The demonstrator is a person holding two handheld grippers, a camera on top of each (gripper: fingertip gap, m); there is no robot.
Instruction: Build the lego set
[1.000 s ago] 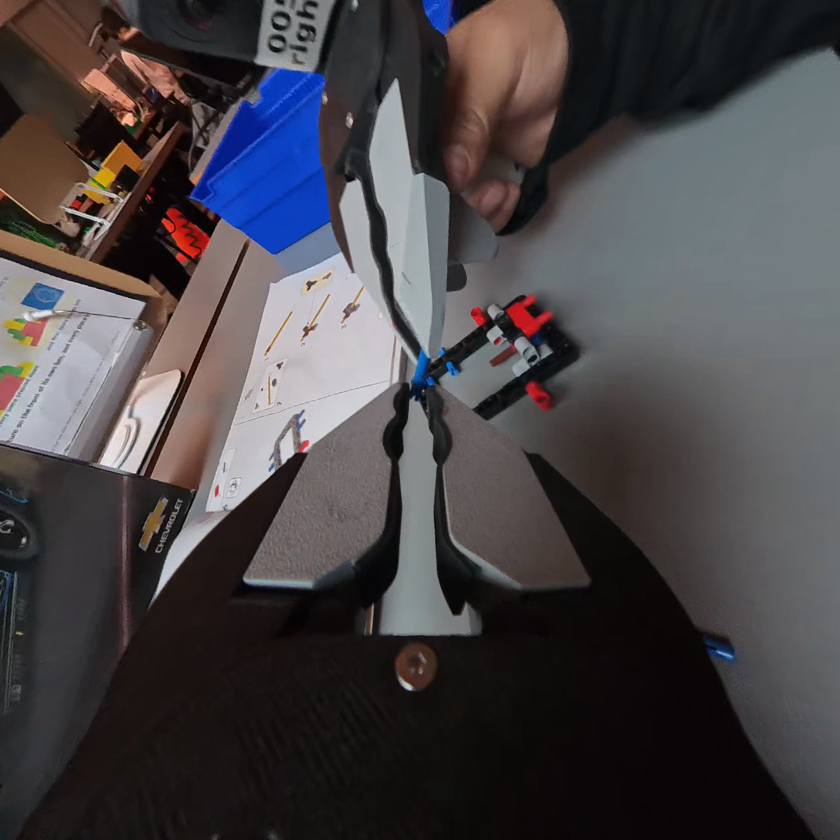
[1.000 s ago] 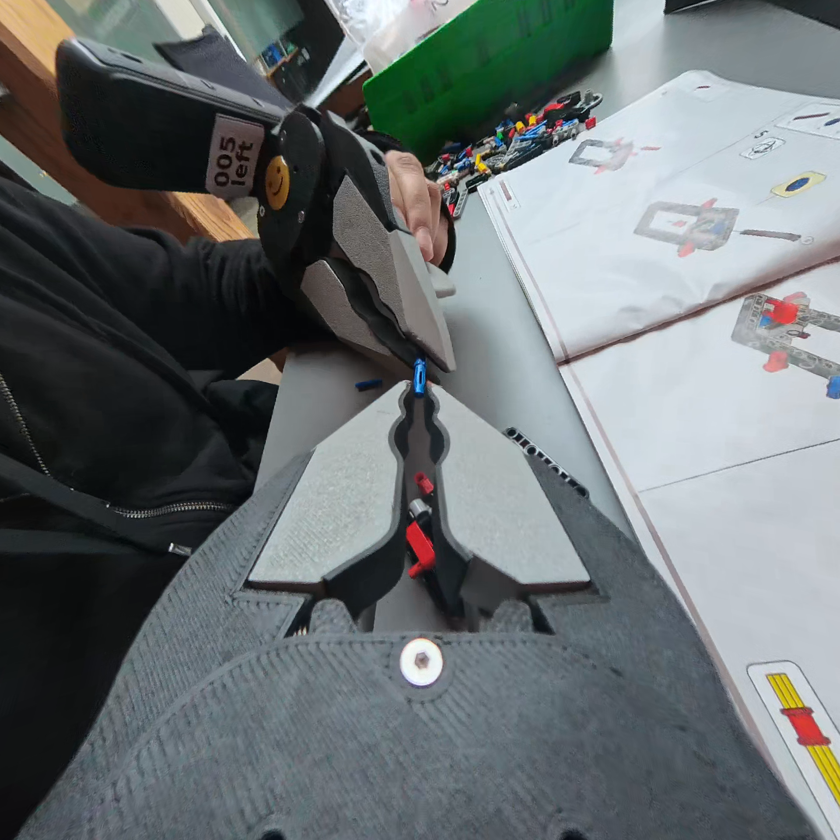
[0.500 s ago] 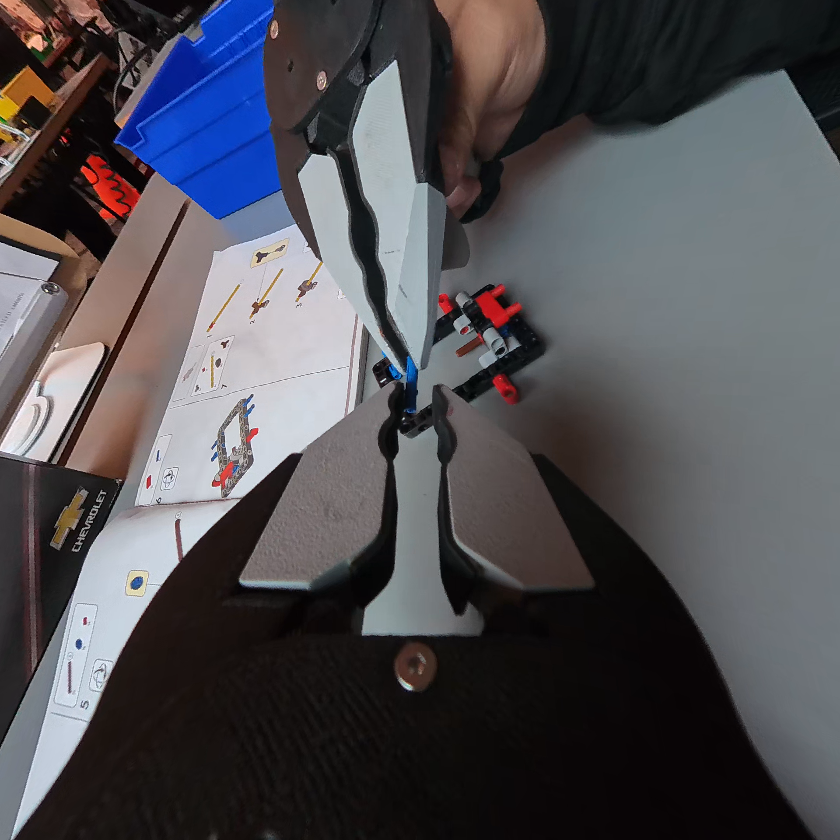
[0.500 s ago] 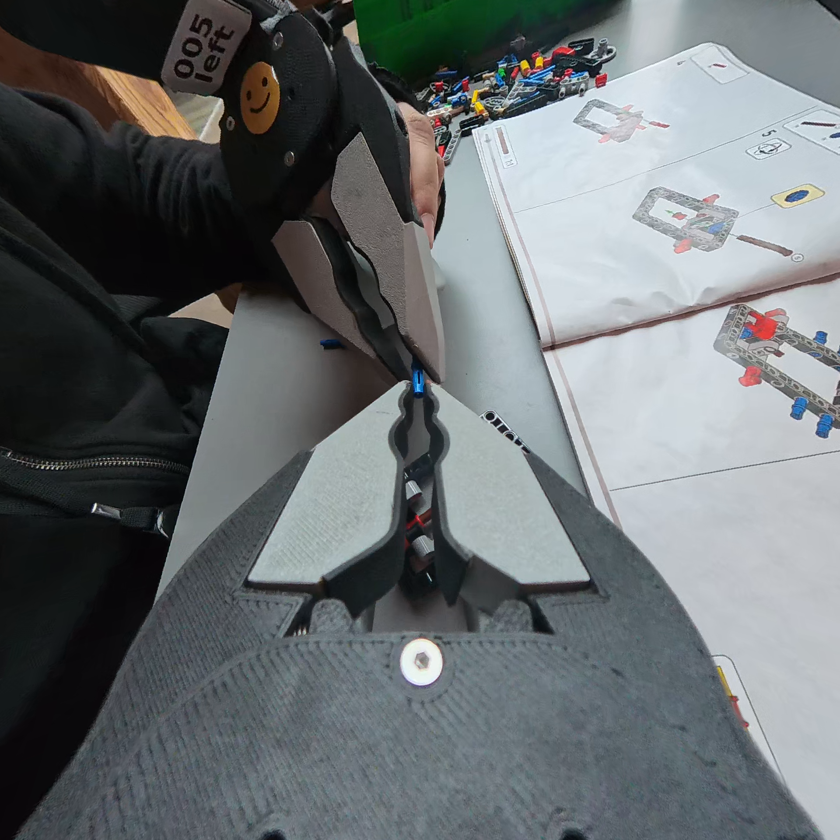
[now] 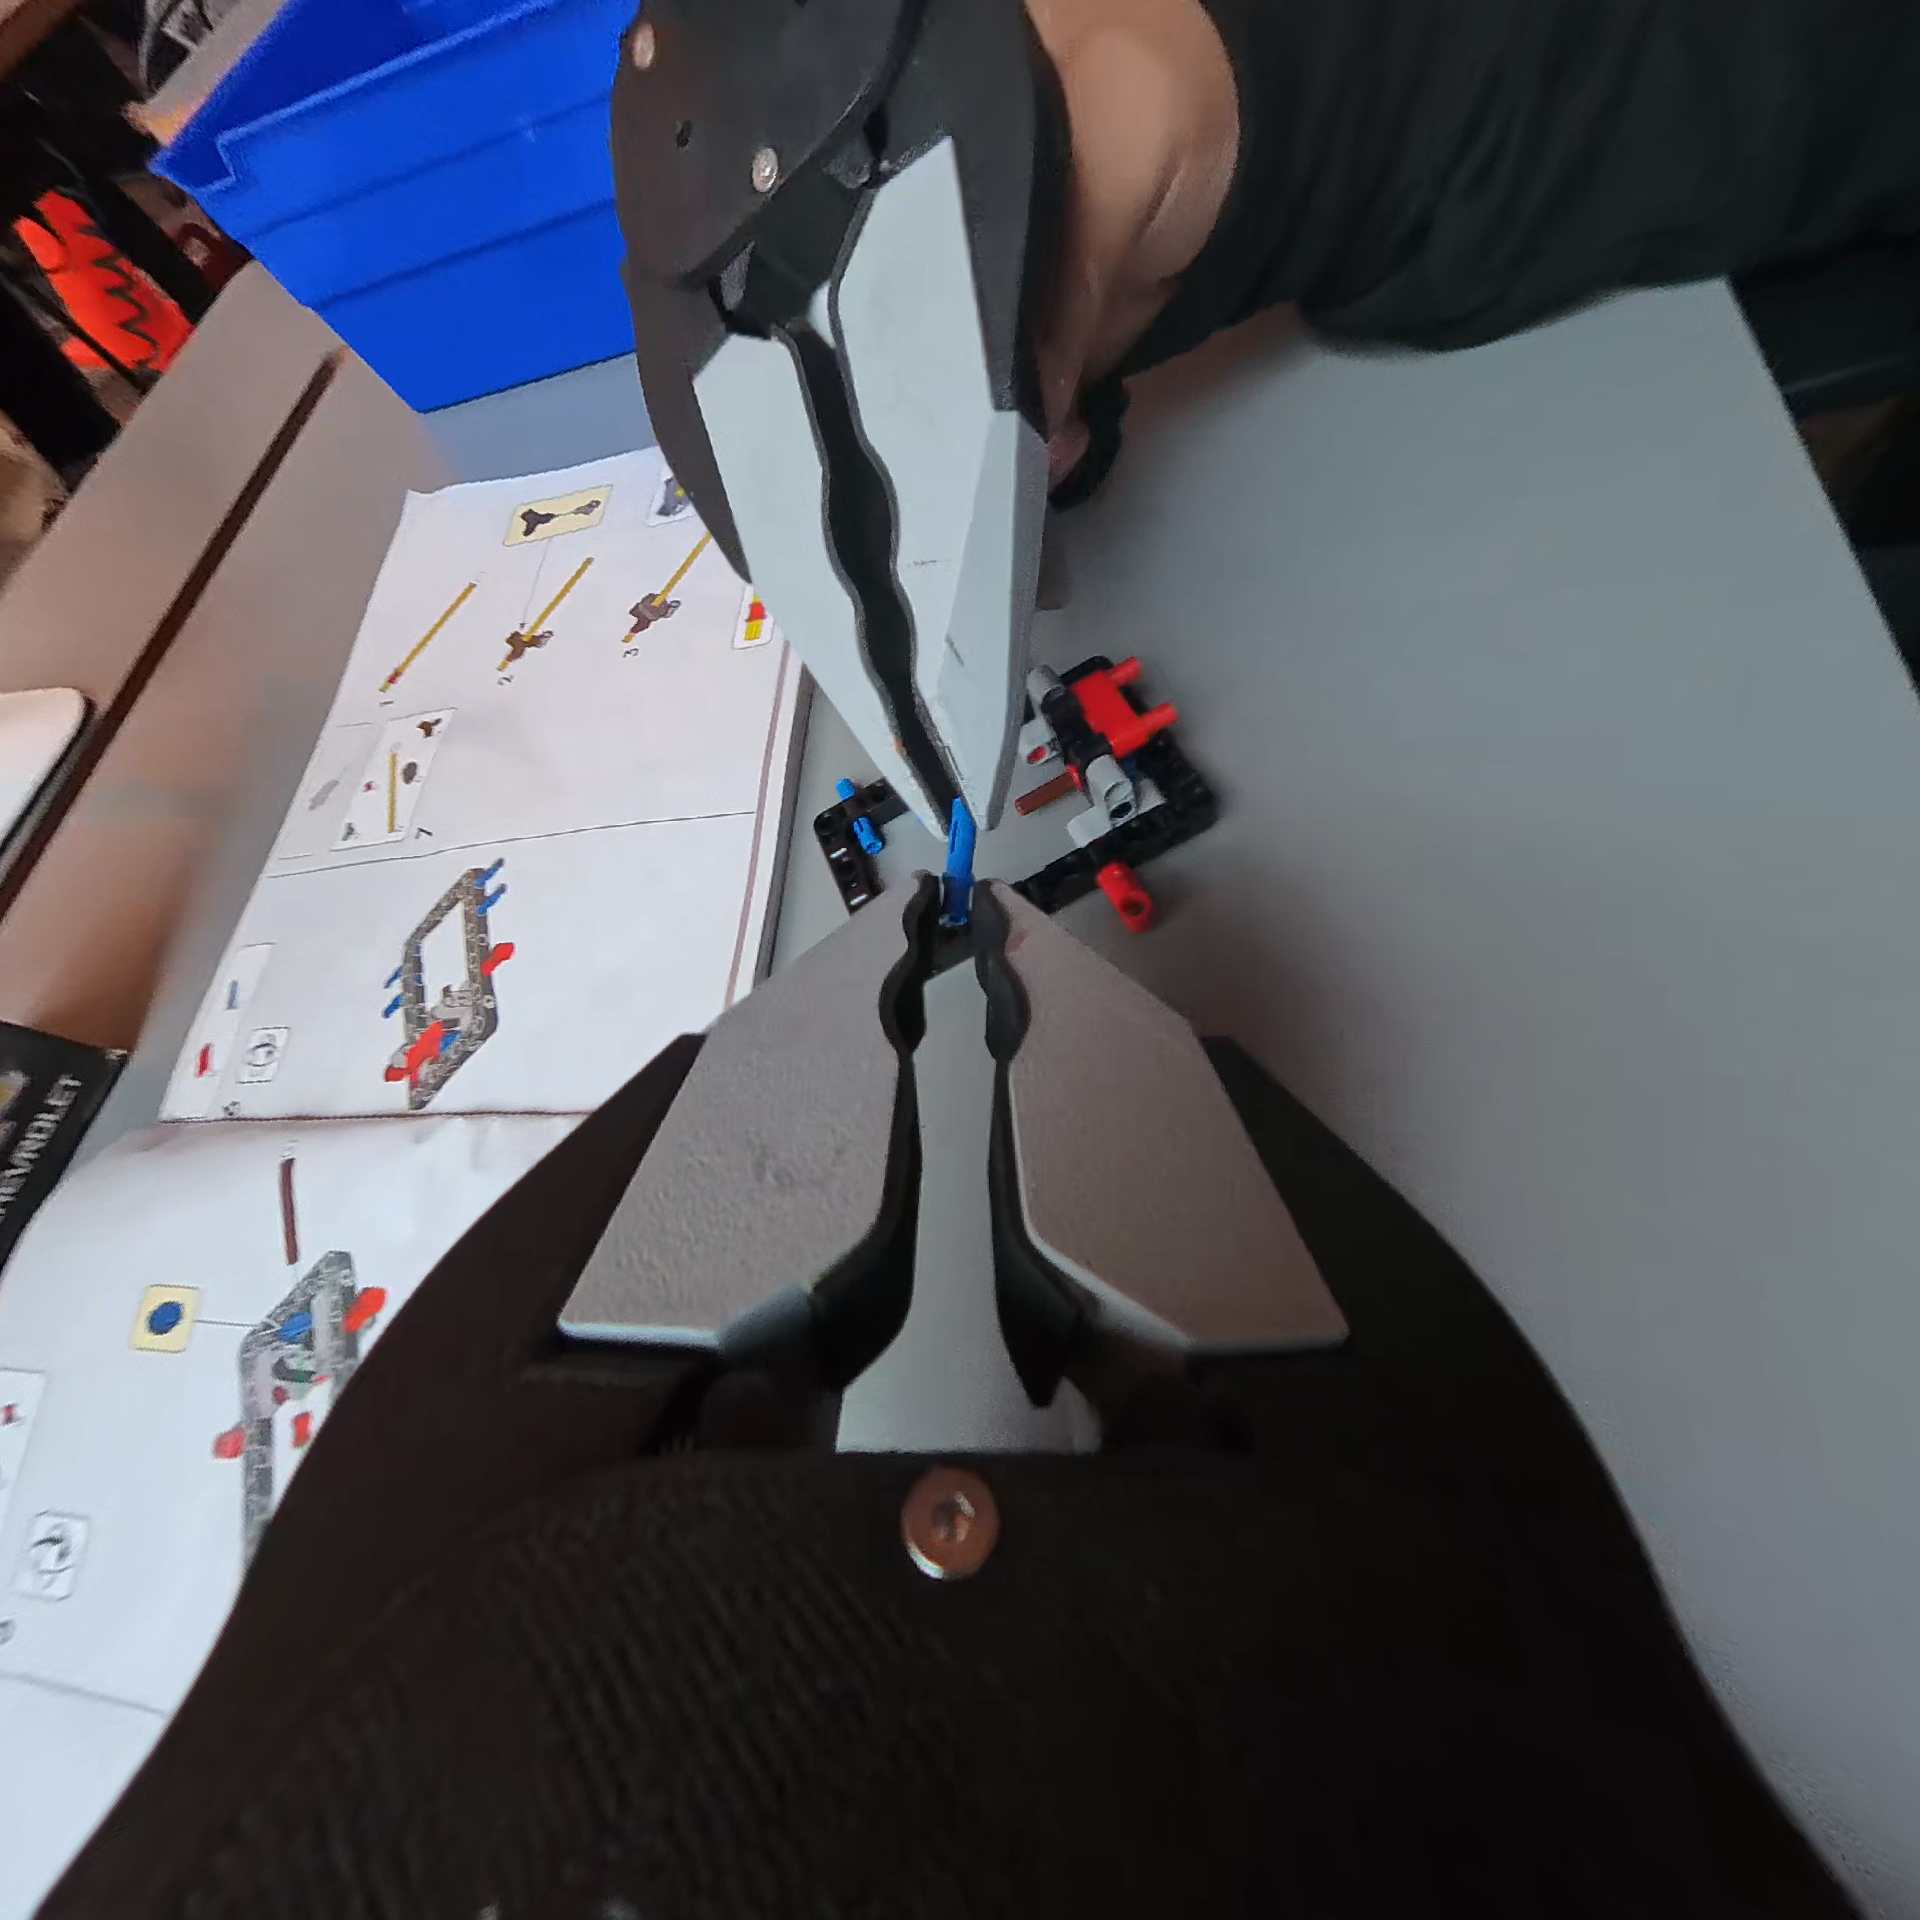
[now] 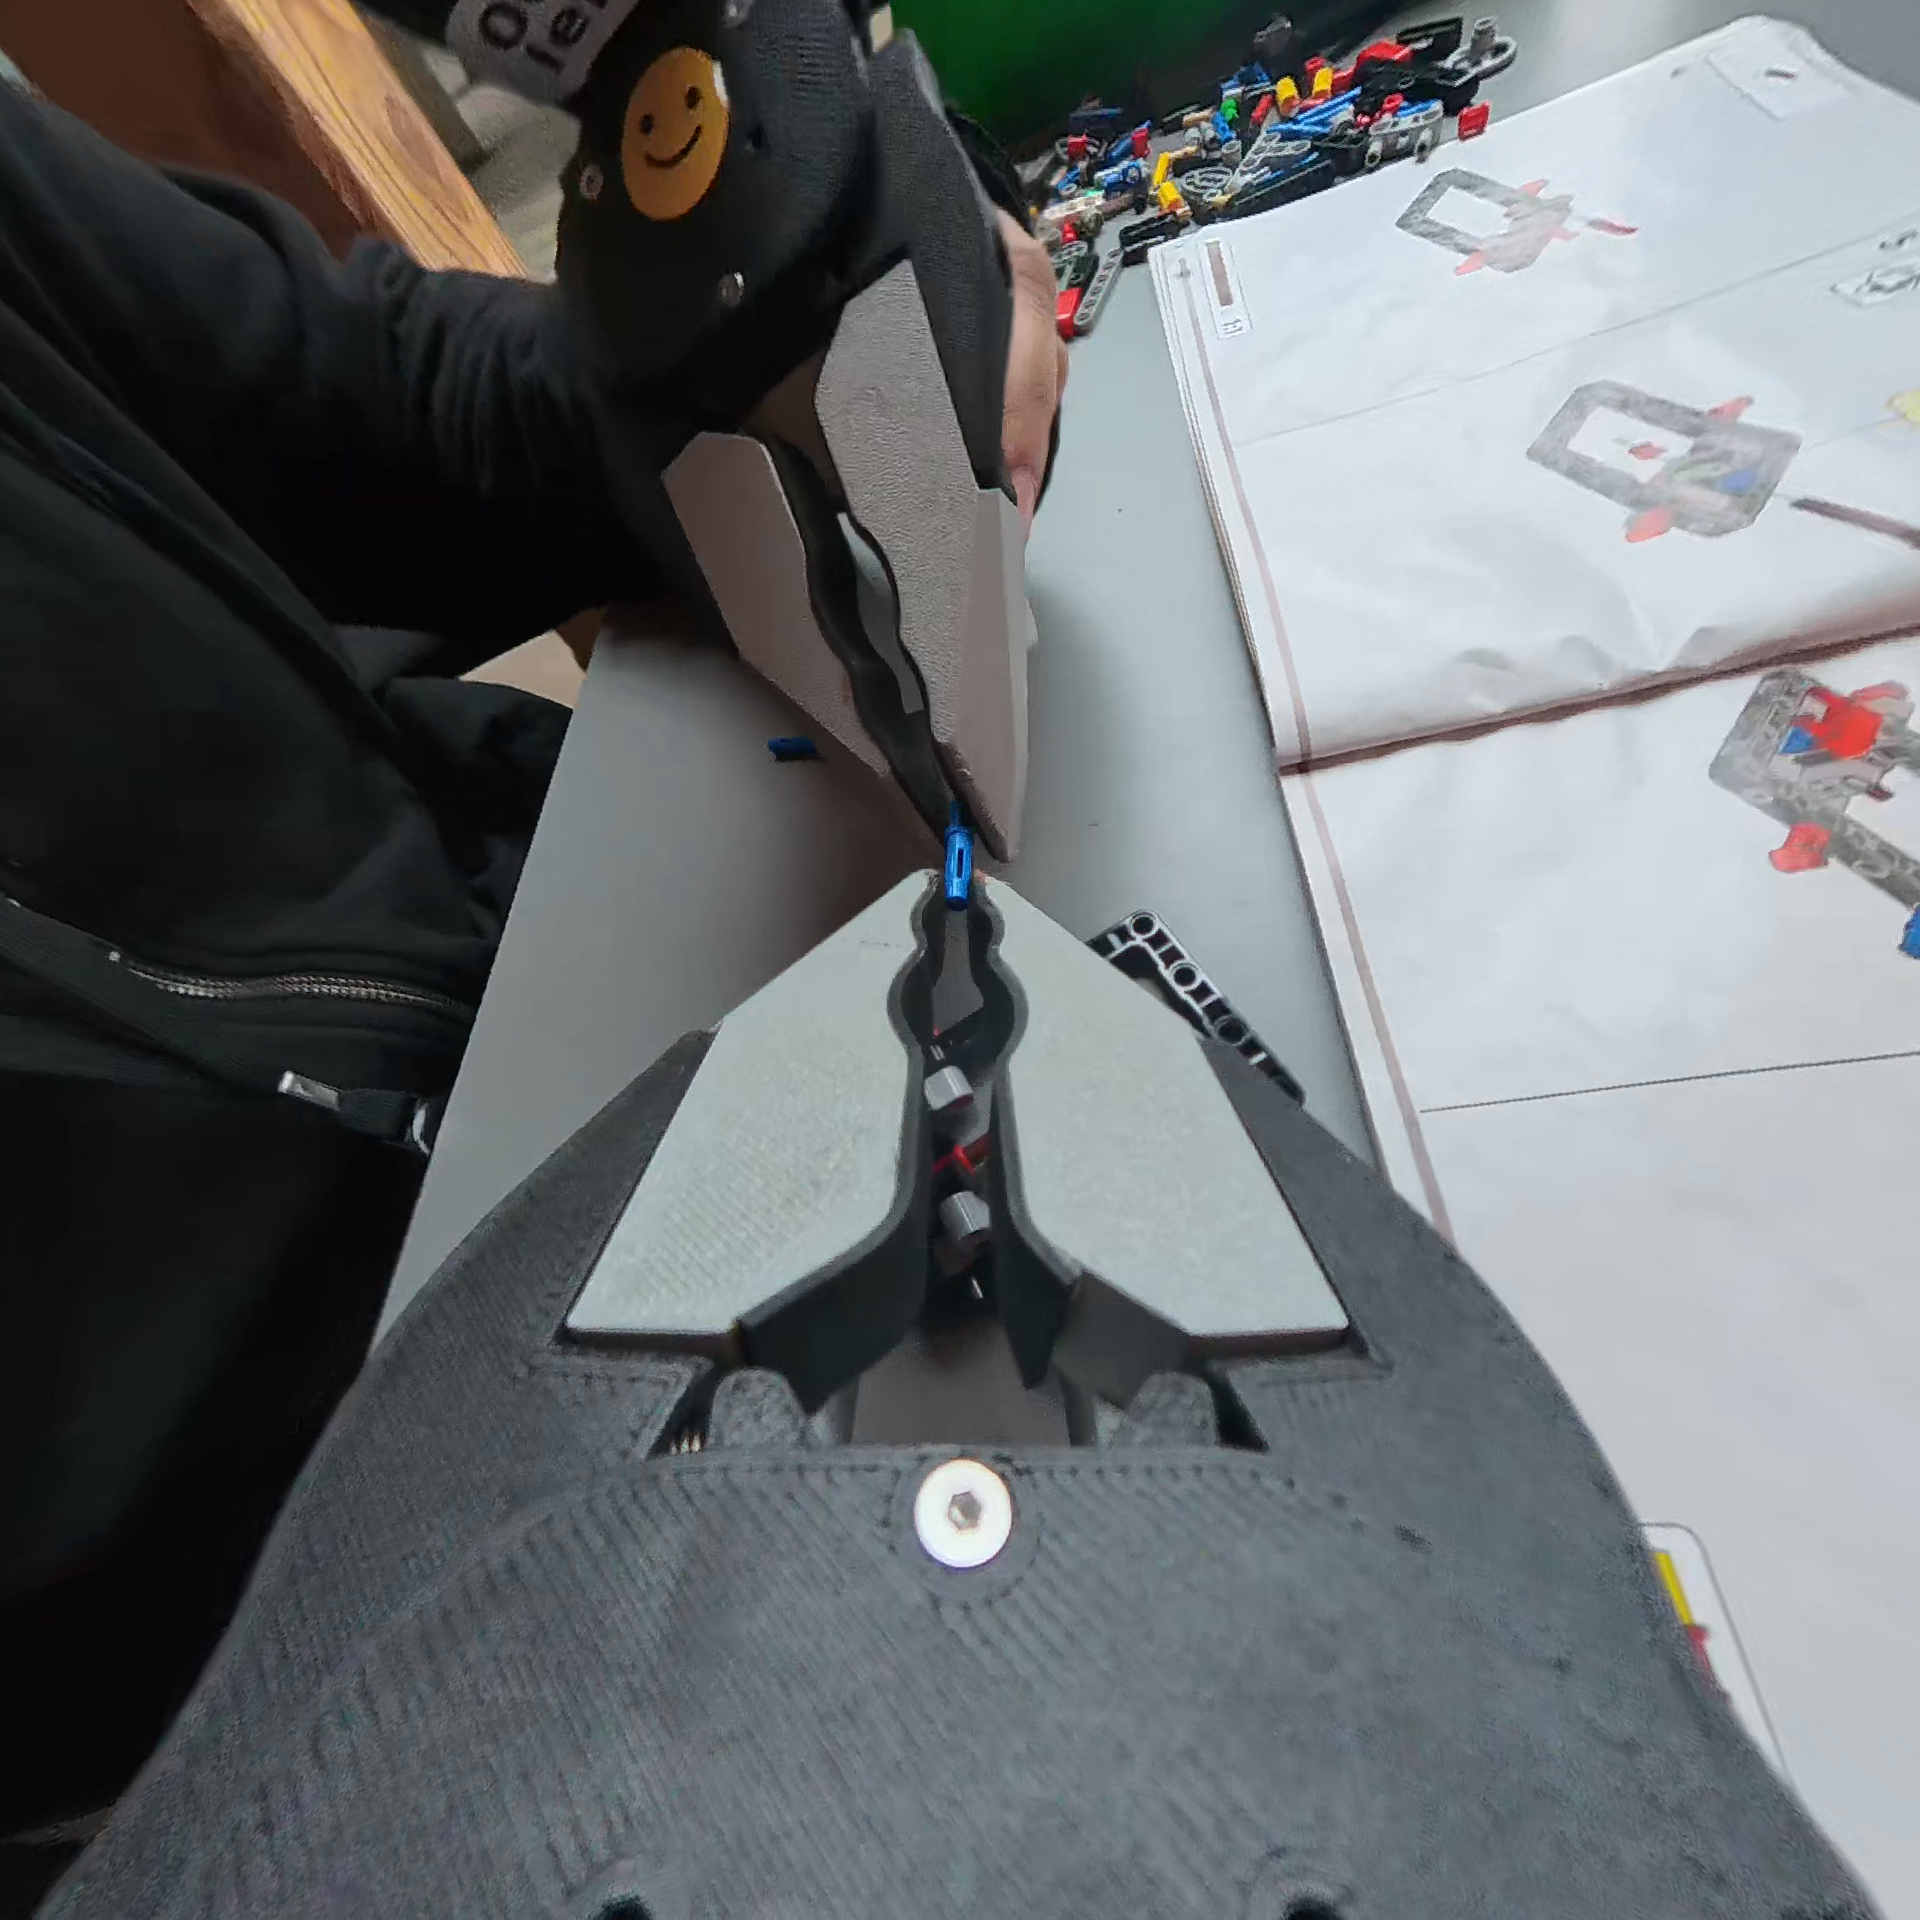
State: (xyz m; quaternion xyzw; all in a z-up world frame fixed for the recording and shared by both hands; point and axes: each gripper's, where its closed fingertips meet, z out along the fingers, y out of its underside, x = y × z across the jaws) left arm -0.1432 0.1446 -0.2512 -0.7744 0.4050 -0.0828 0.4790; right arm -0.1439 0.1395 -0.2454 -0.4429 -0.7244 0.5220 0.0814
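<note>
Grey tabletop spreads under both tools, with the open instruction booklet to one side and the black frame assembly just beyond my tips. My left gripper and right gripper meet tip to tip, and the blue pin bridges them, its long axis running from one tool into the other. Both sets of jaws look nearly closed; which of them actually pinches the pin I cannot tell. Loose parts lie well apart, and a spare blue pin rests near the table edge. Open room lies toward the frame.
</note>
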